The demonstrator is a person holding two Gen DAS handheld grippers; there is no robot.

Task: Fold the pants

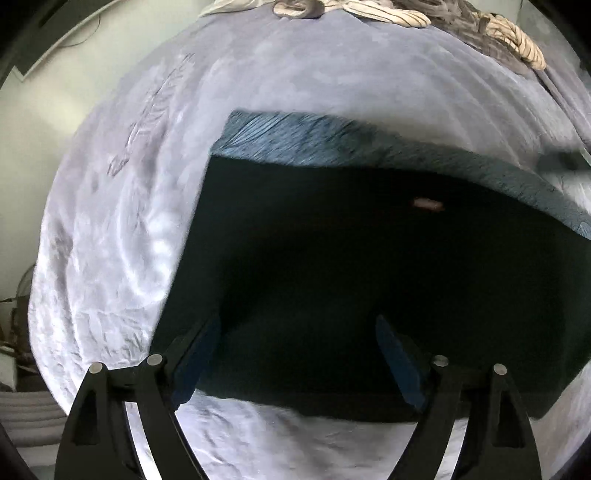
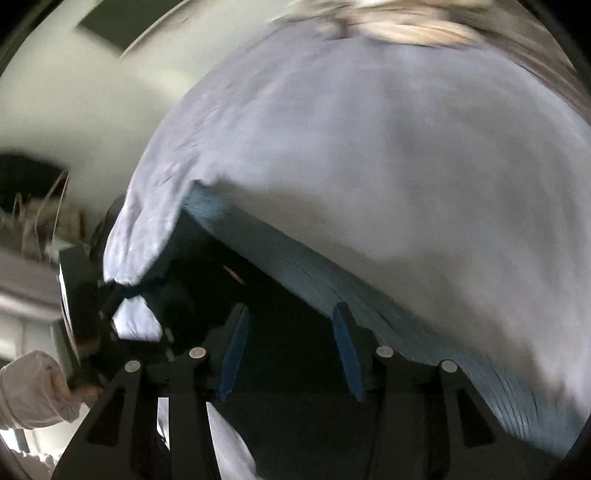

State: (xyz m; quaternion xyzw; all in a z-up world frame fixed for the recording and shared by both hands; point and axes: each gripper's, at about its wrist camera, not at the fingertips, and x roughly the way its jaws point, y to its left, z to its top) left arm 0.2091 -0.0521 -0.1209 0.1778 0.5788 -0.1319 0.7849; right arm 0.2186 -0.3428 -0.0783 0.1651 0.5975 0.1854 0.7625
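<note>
Dark, near-black folded pants (image 1: 369, 280) show a lighter blue-grey ribbed band (image 1: 332, 144) along their far edge and one small pinkish label (image 1: 427, 203). They lie on a pale lavender-grey plush blanket (image 1: 295, 74) embossed with a faint leaf pattern. Cream-and-dark striped cloth (image 1: 391, 14) and grey fabric (image 1: 454, 22) sit at the far edge. Both grippers have black frames and blue finger pads (image 2: 347, 354). A white glove (image 2: 33, 391) covers a hand.

Dark matt cloth pants (image 1: 369, 277), ribbed at the waistband (image 1: 332, 142), lie on a plush, softly sheened blanket (image 1: 110, 240). Matt black plastic left gripper (image 1: 295, 354) fingers at the frame's bottom carry blue pads (image 1: 397, 363).
</note>
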